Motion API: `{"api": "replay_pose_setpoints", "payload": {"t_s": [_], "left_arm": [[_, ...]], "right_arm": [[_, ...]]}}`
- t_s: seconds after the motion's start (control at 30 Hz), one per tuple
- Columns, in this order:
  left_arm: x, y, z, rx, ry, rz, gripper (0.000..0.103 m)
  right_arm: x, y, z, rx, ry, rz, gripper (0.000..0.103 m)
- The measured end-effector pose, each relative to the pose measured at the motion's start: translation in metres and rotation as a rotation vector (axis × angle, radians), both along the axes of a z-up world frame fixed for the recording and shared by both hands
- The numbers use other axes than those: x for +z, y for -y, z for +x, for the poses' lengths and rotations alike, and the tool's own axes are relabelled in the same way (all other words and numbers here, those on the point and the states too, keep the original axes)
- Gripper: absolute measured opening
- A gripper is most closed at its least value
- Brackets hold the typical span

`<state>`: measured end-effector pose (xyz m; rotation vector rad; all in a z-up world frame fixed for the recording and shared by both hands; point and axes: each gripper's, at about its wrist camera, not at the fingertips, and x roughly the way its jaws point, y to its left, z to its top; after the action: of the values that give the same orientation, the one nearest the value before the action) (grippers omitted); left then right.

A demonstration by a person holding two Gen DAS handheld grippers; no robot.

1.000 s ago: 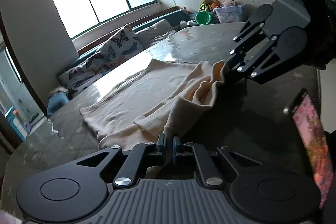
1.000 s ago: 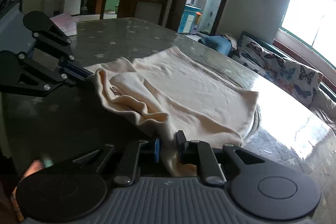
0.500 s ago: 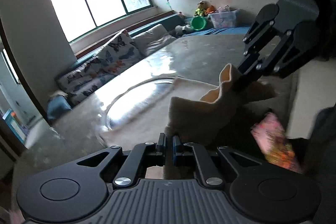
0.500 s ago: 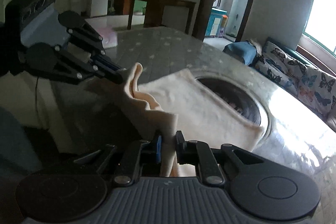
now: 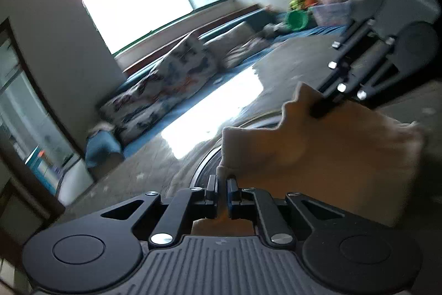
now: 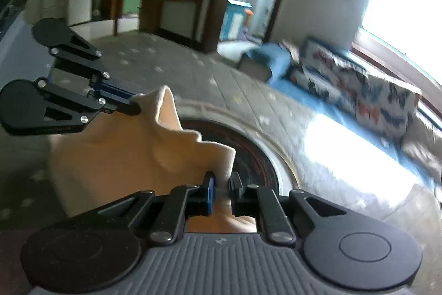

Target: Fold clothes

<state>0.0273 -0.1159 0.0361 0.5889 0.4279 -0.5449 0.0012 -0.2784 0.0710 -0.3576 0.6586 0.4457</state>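
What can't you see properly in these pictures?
- Left wrist view: the lower part of the cream cloth is hidden behind the left gripper's body.
- Right wrist view: the cloth's bottom edge is likewise hidden behind the right gripper.
- Both views: the round inset in the table is partly covered by cloth.
- Left wrist view: the toys beside the green bowl are blurred.
- What garment it is: cannot tell.

Both views were motion-blurred. Cream cloth (image 5: 331, 156) hid the table (image 5: 132, 179) beneath it; its lower hem ran behind the left gripper (image 5: 222, 188) body. Toys by the far wall (image 5: 298, 2) were too smeared to identify. Right gripper (image 6: 222, 184) pads were partly covered by fabric.
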Motion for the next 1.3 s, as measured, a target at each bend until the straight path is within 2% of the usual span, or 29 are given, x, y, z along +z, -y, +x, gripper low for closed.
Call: {"api": "replay_pose_setpoints", "payload": {"t_s": [0.07, 0.1, 0.13, 0.3, 0.37, 0.43, 0.47, 0.57, 0.63, 0.8, 0.87, 0.93, 1.0, 1.1, 1.17, 1.3], "left_arm": [[-0.013, 0.002, 0.014, 0.039, -0.032, -0.001, 0.011], [-0.02, 0.002, 0.02, 0.059, -0.047, -0.001, 0.011], [-0.025, 0.002, 0.026, 0.079, -0.061, -0.004, 0.011], [-0.012, -0.019, 0.027, 0.182, -0.068, -0.096, 0.016], [-0.002, -0.026, 0.014, 0.177, -0.083, -0.149, 0.016], [-0.002, -0.027, -0.001, 0.151, -0.11, -0.177, 0.016], [-0.003, -0.026, -0.008, 0.14, -0.125, -0.183, 0.016], [-0.016, -0.02, -0.022, 0.139, -0.15, -0.151, 0.019], [-0.025, -0.023, -0.018, 0.186, -0.176, -0.136, 0.019], [-0.024, -0.047, -0.009, 0.254, -0.211, -0.197, 0.022], [-0.018, -0.05, -0.007, 0.263, -0.194, -0.209, 0.022], [-0.014, -0.053, -0.004, 0.269, -0.194, -0.236, 0.022], [-0.012, -0.056, 0.002, 0.279, -0.212, -0.274, 0.022], [-0.017, -0.056, 0.015, 0.303, -0.227, -0.277, 0.022], [-0.023, -0.056, 0.024, 0.334, -0.242, -0.266, 0.022], [-0.022, -0.063, 0.032, 0.359, -0.254, -0.296, 0.022]], "right_arm": [[-0.016, -0.001, 0.013, -0.034, -0.02, 0.005, 0.012], [-0.024, -0.002, 0.018, -0.054, -0.029, 0.009, 0.017], [-0.029, 0.0, 0.02, -0.07, -0.032, 0.015, 0.018], [-0.027, 0.019, 0.011, -0.14, -0.02, 0.107, 0.021], [-0.02, 0.028, -0.002, -0.145, -0.01, 0.186, 0.024], [-0.017, 0.028, -0.014, -0.123, -0.008, 0.236, 0.037], [-0.018, 0.026, -0.019, -0.103, -0.015, 0.26, 0.038], [-0.029, 0.022, -0.027, -0.076, -0.061, 0.288, 0.039], [-0.039, 0.027, -0.025, -0.096, -0.092, 0.289, 0.039], [-0.044, 0.073, -0.013, -0.244, -0.082, 0.308, 0.039], [-0.039, 0.089, -0.014, -0.308, -0.068, 0.339, 0.039], [-0.035, 0.095, -0.016, -0.316, -0.058, 0.364, 0.04], [-0.035, 0.087, -0.018, -0.283, -0.048, 0.348, 0.04], [-0.039, 0.067, -0.015, -0.224, -0.065, 0.323, 0.039], [-0.043, 0.057, -0.006, -0.227, -0.069, 0.299, 0.039], [-0.039, 0.047, 0.006, -0.241, -0.059, 0.282, 0.039]]}}
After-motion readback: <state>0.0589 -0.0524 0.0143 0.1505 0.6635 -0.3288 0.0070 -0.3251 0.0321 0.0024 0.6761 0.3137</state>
